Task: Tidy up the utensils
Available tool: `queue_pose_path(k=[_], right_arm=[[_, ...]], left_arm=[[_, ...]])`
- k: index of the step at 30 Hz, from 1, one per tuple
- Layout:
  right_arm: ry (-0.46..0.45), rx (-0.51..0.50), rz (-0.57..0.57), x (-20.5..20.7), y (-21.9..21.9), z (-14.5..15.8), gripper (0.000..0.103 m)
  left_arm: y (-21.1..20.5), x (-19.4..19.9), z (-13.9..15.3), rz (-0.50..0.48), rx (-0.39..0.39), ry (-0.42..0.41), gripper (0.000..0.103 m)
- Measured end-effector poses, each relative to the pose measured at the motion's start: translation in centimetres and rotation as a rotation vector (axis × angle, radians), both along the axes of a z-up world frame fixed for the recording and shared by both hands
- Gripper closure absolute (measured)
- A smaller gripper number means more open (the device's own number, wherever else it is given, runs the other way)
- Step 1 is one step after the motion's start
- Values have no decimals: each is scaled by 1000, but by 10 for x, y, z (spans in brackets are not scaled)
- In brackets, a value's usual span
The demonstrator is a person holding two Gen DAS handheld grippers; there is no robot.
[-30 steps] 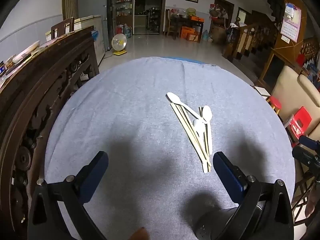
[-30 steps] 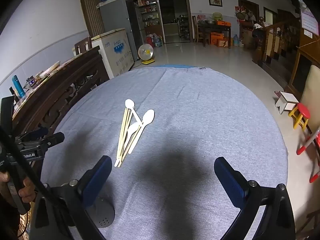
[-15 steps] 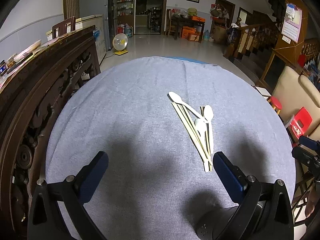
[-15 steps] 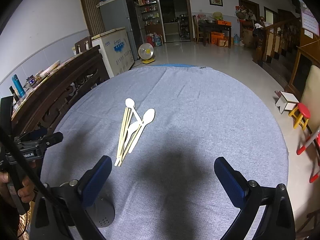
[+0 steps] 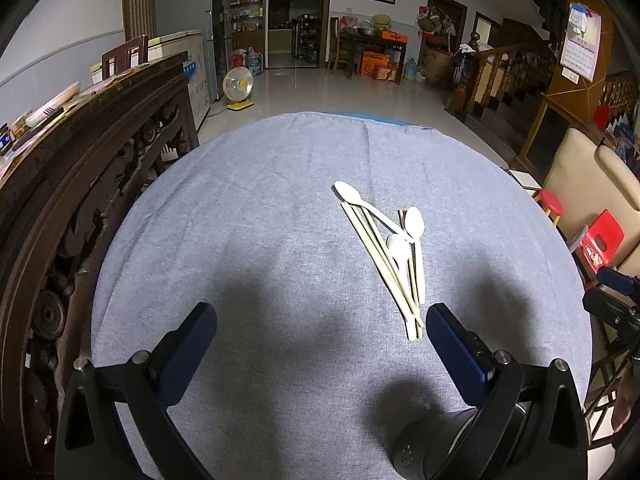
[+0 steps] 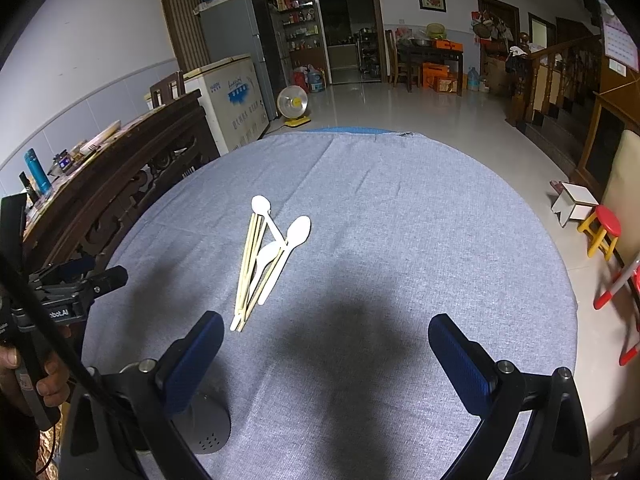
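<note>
On the grey tablecloth (image 5: pixel 240 240), spoons (image 5: pixel 414 222) and chopsticks (image 5: pixel 380 258) lay tangled, just right of the released, empty left gripper (image 5: pixel 318 344). Right gripper (image 6: pixel 324 346) also gaped. Better to pinch one handle's free near end, so the neighbours would not drag.

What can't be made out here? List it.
- Dark gray holder: right wrist view, mostly behind the right tongs; cut off by the bottom edge in the left wrist view.
- Chopsticks: count unclear, white spoons overlap them.
</note>
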State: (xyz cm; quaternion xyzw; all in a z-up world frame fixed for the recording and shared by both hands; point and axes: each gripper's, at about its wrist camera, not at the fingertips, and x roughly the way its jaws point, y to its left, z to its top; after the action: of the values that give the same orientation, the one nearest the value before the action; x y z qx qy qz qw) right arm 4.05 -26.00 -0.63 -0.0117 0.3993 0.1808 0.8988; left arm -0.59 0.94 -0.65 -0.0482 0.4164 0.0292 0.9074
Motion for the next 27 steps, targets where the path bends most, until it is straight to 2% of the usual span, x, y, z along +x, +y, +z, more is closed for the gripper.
queue_pose_path(k=[27], right_arm=[[6,0,3,0,1,2,0]], left_arm=[[-4,0,0,-15,9,4,0]])
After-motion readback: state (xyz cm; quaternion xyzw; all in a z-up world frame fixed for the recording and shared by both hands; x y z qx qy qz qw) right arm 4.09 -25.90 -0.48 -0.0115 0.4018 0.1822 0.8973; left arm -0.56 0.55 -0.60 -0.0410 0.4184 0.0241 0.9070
